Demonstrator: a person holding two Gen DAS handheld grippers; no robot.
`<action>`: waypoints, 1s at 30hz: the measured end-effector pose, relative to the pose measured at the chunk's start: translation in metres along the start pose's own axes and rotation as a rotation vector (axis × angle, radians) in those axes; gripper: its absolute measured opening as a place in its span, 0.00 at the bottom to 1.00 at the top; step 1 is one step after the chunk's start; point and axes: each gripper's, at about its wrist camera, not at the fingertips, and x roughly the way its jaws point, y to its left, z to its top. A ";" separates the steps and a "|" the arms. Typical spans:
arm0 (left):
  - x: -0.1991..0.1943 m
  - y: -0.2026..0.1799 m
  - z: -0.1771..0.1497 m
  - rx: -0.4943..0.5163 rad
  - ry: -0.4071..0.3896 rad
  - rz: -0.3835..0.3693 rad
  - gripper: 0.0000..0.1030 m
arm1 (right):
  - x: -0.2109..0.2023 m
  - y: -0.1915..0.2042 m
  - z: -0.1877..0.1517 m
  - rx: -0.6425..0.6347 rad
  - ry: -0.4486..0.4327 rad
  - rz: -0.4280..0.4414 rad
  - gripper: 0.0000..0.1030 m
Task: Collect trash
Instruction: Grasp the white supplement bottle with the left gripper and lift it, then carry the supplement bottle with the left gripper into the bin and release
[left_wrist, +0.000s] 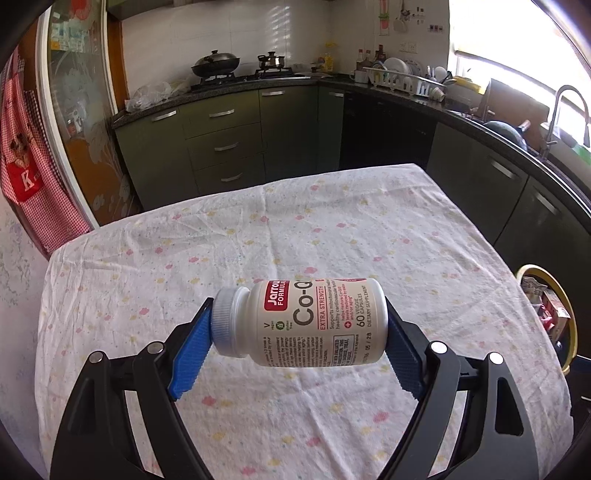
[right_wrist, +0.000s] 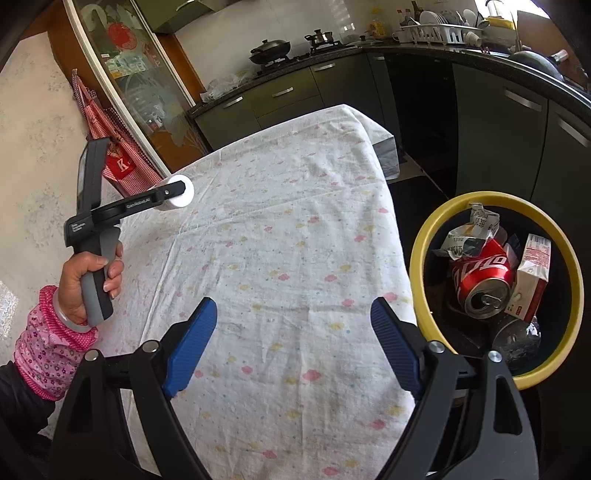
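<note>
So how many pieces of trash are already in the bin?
4 can be made out in the yellow-rimmed bin: crumpled paper at the back, a red soda can in the middle, a carton at its right, a dark bottle nearest the camera. More may lie underneath.

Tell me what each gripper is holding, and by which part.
Left gripper: white supplement bottle, clamped end to end, cap and base. Right gripper: nothing.

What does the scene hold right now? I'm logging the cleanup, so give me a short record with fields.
left gripper: shut on white supplement bottle, gripped end to end, held above the table
right gripper: open, nothing between its fingers
table: floral cloth, no trash seen on it
bin: yellow rim, beside the table
in bin: red soda can, small carton, crumpled paper
</note>
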 end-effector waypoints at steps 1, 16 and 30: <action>-0.009 -0.007 0.000 0.017 -0.010 -0.017 0.81 | -0.002 -0.001 -0.002 -0.010 0.004 -0.015 0.78; -0.073 -0.196 0.003 0.334 -0.056 -0.417 0.81 | -0.083 -0.079 -0.065 0.171 -0.027 -0.183 0.78; -0.014 -0.351 -0.019 0.480 0.161 -0.527 0.81 | -0.116 -0.134 -0.092 0.314 -0.113 -0.168 0.78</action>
